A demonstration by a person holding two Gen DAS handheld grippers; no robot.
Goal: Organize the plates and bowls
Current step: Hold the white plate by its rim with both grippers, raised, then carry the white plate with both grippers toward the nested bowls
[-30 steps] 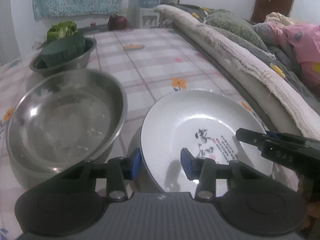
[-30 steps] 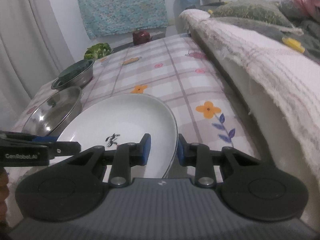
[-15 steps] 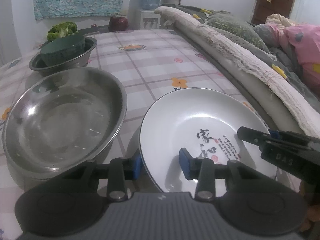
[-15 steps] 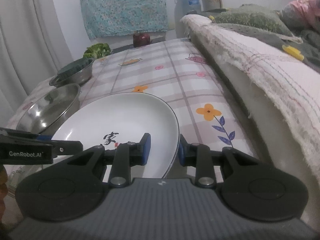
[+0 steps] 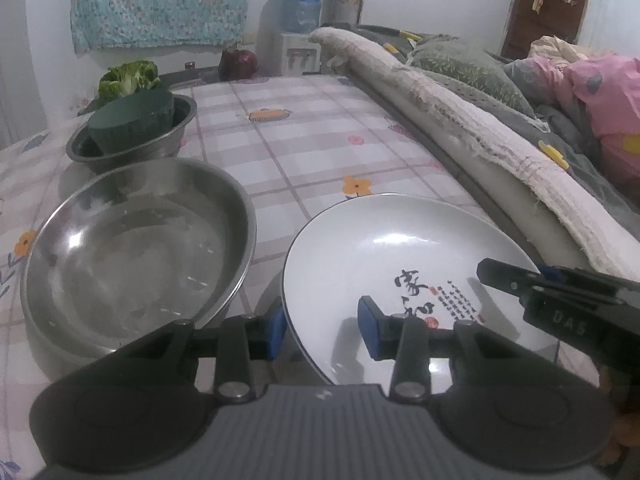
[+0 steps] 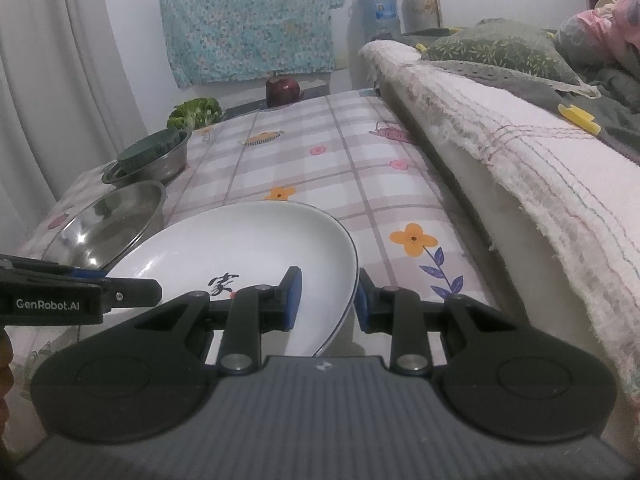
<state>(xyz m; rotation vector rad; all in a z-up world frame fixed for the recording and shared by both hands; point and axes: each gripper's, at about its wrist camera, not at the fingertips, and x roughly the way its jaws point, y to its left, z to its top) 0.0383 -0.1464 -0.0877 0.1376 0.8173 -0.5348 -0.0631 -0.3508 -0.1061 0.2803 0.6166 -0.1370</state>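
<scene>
White plate (image 5: pixel 404 256) at lower centre sits rim-deep between both grippers' parted jaws — left gripper (image 5: pixel 320 326), right gripper (image 6: pixel 324 300) — so closing, then lifting toward the steel bowl (image 5: pixel 132 240), seems next.

Checked floral tablecloth (image 5: pixel 304 152), broccoli (image 5: pixel 127 76), red onion (image 5: pixel 239 64), water dispenser (image 5: pixel 301 28), pink bedding (image 5: pixel 600 96)

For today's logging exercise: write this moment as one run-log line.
left gripper: straddles rim, white ceramic plate | right gripper: straddles opposite rim | large steel bowl: empty, beside plate
</scene>
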